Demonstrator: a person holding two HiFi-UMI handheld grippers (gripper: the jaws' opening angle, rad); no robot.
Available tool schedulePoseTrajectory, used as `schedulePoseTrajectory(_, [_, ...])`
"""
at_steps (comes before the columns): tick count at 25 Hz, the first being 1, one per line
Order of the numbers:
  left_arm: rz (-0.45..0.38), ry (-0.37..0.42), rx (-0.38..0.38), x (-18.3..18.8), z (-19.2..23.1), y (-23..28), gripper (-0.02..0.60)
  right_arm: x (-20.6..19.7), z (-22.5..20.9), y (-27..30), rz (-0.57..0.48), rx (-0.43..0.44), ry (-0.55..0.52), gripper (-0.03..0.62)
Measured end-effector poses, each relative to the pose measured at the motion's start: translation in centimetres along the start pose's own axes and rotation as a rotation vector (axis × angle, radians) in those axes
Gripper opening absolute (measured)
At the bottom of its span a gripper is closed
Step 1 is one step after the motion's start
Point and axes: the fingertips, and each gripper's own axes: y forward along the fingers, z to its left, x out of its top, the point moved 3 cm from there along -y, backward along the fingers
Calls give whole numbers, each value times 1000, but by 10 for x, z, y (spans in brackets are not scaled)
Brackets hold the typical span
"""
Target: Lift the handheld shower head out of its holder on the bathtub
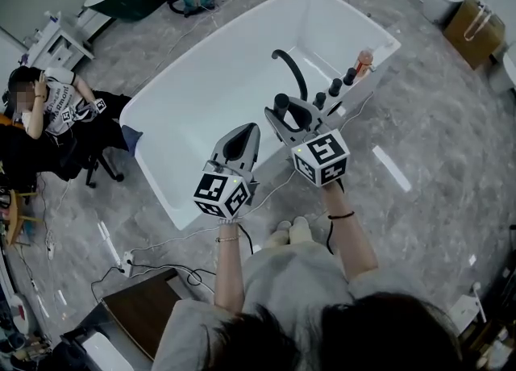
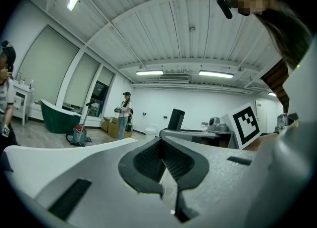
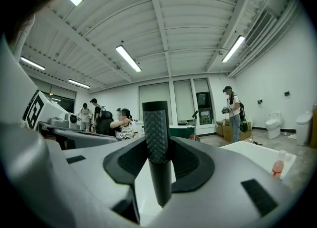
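Black handheld shower head (image 3: 156,123) in the right gripper's (image 1: 285,116) pinch over the white bathtub (image 1: 201,79); left gripper (image 2: 163,165) pressed together, empty.

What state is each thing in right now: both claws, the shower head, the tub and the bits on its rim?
Left claw, shut, nothing in it.
Right claw, shut on the shower head.
Shower head, upright in the right claw, lower end hanging free.
Bathtub, no water showing.
Faucet, not running.
Bottle, upright on the tub rim.
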Motion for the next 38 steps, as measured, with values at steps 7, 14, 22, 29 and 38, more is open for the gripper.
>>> schedulePoseTrajectory(7, [-34, 17, -6, 18, -10, -9, 5, 14, 12, -13, -23, -4, 0, 138])
schedulePoseTrajectory(14, [-34, 36, -18, 20, -12, -20, 5, 19, 20, -22, -40, -18, -10, 138])
schedulePoseTrajectory(22, [-27, 45, -35, 17, -19, -22, 5, 24, 22, -32, -54, -22, -20, 138])
schedulePoseTrajectory(29, [-18, 46, -33, 16, -19, -20, 5, 26, 19, -32, -64, -20, -13, 138])
schedulePoseTrajectory(38, [-16, 49, -21, 15, -16, -19, 5, 26, 19, -30, -70, -13, -12, 138])
